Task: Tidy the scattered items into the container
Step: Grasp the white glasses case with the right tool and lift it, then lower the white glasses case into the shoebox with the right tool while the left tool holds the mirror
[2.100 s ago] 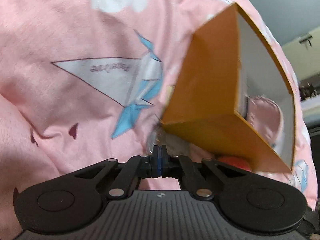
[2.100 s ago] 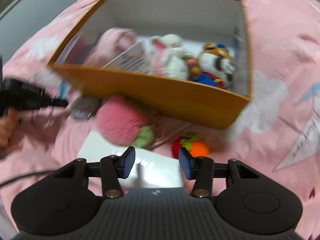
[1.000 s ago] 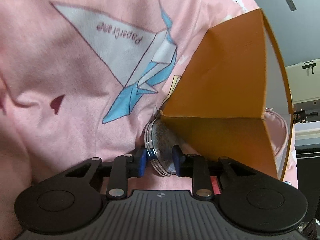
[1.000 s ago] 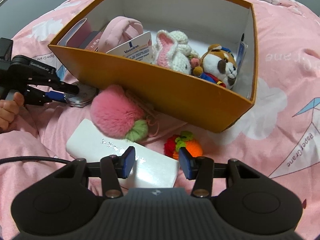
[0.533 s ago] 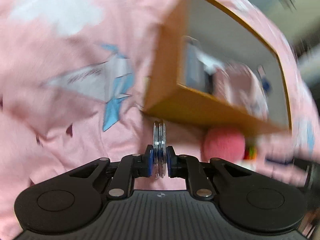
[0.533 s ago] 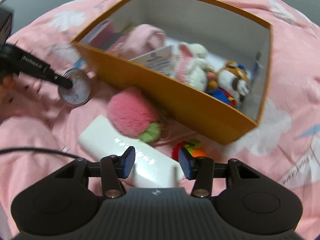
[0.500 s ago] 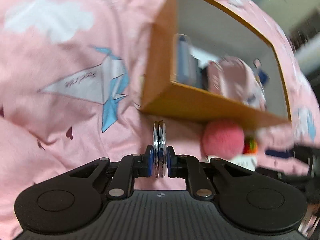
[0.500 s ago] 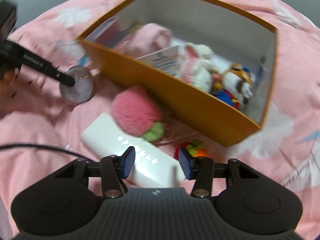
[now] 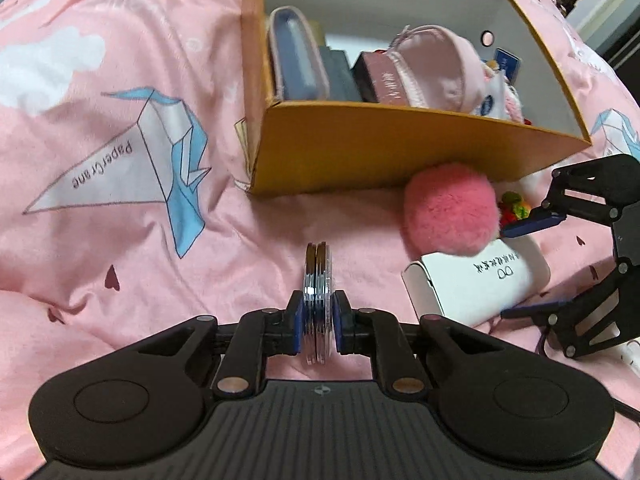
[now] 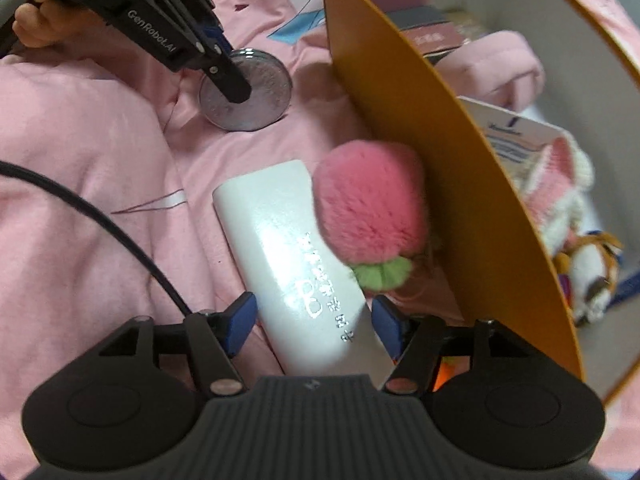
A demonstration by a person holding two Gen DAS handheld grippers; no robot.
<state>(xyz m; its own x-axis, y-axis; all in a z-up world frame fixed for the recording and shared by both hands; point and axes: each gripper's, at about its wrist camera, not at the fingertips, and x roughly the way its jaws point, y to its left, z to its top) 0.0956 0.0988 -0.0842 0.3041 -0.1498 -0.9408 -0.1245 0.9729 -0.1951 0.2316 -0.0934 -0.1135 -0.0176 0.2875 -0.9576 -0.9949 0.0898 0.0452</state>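
Lifted off the bedspread [image 9: 132, 240], the round tin [image 9: 318, 300] sits clamped in the left gripper [image 9: 318, 322]; next, carry it over the box [image 9: 400, 148] rim. Right gripper [image 10: 310, 322], jaws opening, straddles the white case [image 10: 280, 248], ungripped.

— Black plastic on the left gripper [image 10: 224, 66]: ribbed housing, silver screws, blue pads, white "GenRobot.AI" lettering.
— Same build on the right gripper [image 10: 312, 322]; thin black cable [image 10: 120, 228] alongside.

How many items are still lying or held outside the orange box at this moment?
4. The round silver case is gripped by the left gripper; the white box, pink pompom and crocheted fruit charm lie beside the orange box. Others may be hidden.
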